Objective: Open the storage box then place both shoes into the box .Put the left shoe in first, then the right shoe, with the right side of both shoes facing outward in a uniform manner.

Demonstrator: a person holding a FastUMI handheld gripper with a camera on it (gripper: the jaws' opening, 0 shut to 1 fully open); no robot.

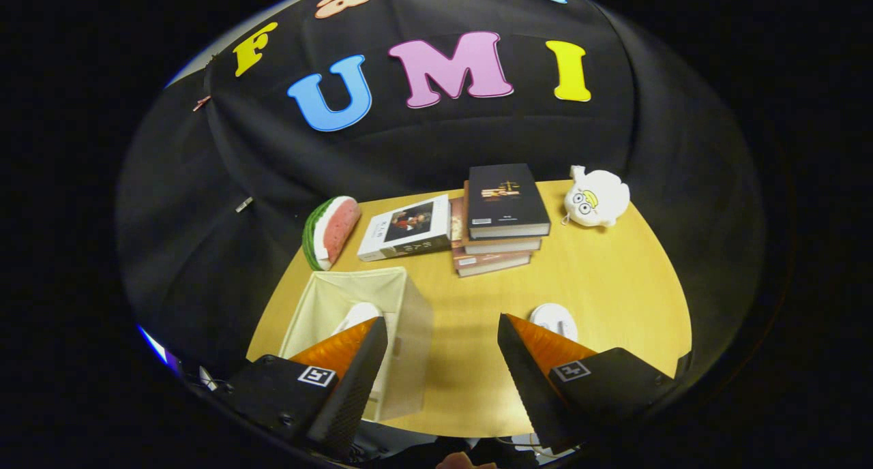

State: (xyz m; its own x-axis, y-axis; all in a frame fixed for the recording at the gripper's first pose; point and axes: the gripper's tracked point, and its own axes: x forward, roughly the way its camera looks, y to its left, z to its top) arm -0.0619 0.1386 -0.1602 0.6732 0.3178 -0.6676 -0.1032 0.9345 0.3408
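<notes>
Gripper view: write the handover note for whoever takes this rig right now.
Gripper: open, fingers wide apart, holding nothing, above the table.
Box: open, by the left finger, with one white shoe inside it.
Second shoe: on the table just past the right finger.
Done: box opened, apparently one shoe in; which way it faces cannot be told.
Left: pick up the second shoe and set it in the box, right side outward.

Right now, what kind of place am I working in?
Probably a staged recording booth, not a real home: black cloth walls behind a wooden table holding a book stack, plush toy and fabric storage box. The hand-held gripper hovers open.
</notes>
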